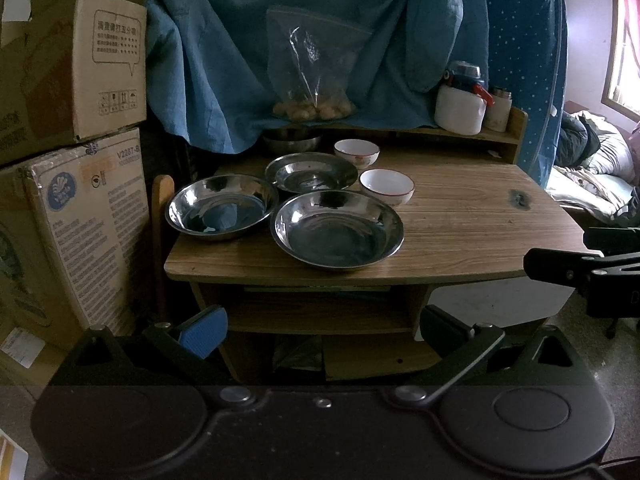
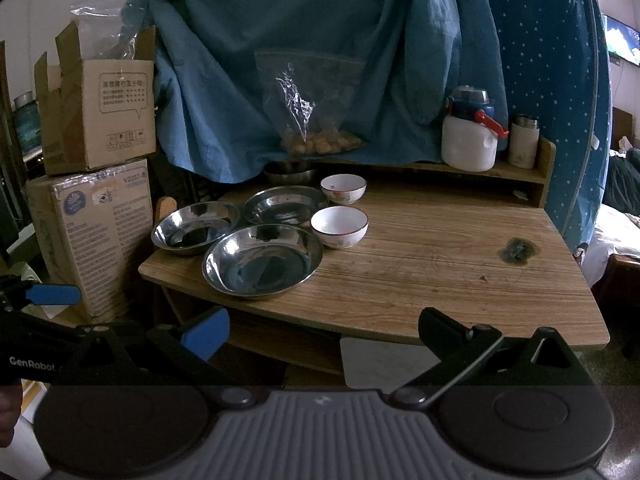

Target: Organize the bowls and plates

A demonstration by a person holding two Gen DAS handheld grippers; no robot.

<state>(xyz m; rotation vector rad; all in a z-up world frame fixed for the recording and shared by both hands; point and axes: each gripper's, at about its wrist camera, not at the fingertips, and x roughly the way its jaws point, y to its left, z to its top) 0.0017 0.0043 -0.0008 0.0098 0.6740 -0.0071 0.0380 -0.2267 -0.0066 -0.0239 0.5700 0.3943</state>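
Observation:
Three shallow steel plates sit close together on the left half of the wooden table (image 1: pixel 472 216): a near one (image 1: pixel 337 229), a left one (image 1: pixel 222 207) and a back one (image 1: pixel 311 172). Beside them stand two white bowls, one near (image 1: pixel 387 186) and one far (image 1: pixel 357 153). A steel bowl (image 1: pixel 292 140) is half hidden under the blue cloth. The right wrist view shows the same near plate (image 2: pixel 262 260) and near bowl (image 2: pixel 339 226). My left gripper (image 1: pixel 324 328) and right gripper (image 2: pixel 322 332) are both open and hold nothing, short of the table's front edge.
Stacked cardboard boxes (image 1: pixel 76 80) stand against the table's left side. Blue cloth (image 1: pixel 248 40) hangs behind, with a plastic bag of round food (image 1: pixel 314 108). A white jug (image 1: pixel 460 108) and a flask (image 1: pixel 498 114) stand on the back shelf. A bed (image 1: pixel 592 172) lies to the right.

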